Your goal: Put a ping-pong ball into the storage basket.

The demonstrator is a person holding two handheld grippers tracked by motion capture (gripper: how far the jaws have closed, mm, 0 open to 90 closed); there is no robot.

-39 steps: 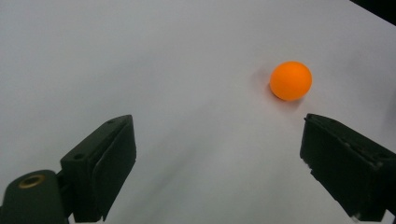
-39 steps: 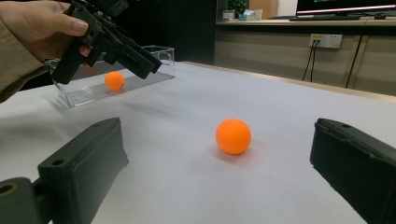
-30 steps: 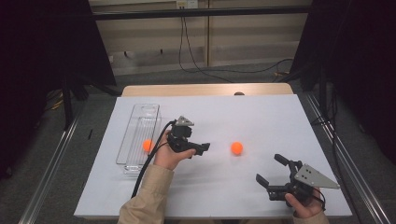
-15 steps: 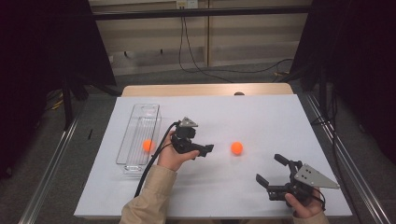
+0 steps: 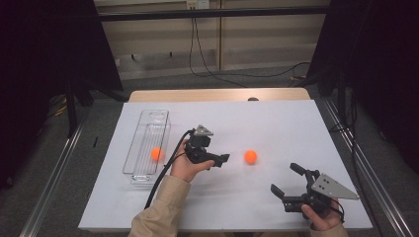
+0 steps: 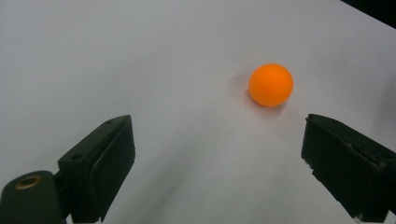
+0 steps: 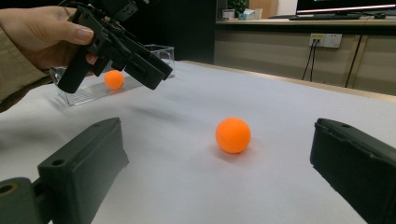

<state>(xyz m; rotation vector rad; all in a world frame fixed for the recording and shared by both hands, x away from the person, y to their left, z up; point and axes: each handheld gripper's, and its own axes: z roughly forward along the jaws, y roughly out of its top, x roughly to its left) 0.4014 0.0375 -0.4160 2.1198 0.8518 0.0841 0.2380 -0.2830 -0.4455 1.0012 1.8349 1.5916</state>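
Two orange balls are in play. One ball (image 5: 250,156) (image 6: 271,85) (image 7: 233,135) lies loose on the white table (image 5: 276,123), the other (image 5: 156,153) (image 7: 114,79) inside a clear plastic tray (image 5: 148,129) at the left. My left gripper (image 5: 220,159) (image 6: 215,140), held in a hand above the table between tray and loose ball, points at that ball with its jaws open and nothing between them. My right gripper (image 5: 284,178) rests near the front right edge, open and empty, facing the loose ball from some way off.
The tray (image 7: 159,51) is long and narrow and runs front to back along the table's left side. A black cable (image 5: 163,173) trails from the left gripper toward the front edge. Dark frame rails flank the table.
The left gripper has drifted slightly to the right, toward the loose ball. The right gripper and both balls have stayed where they were.
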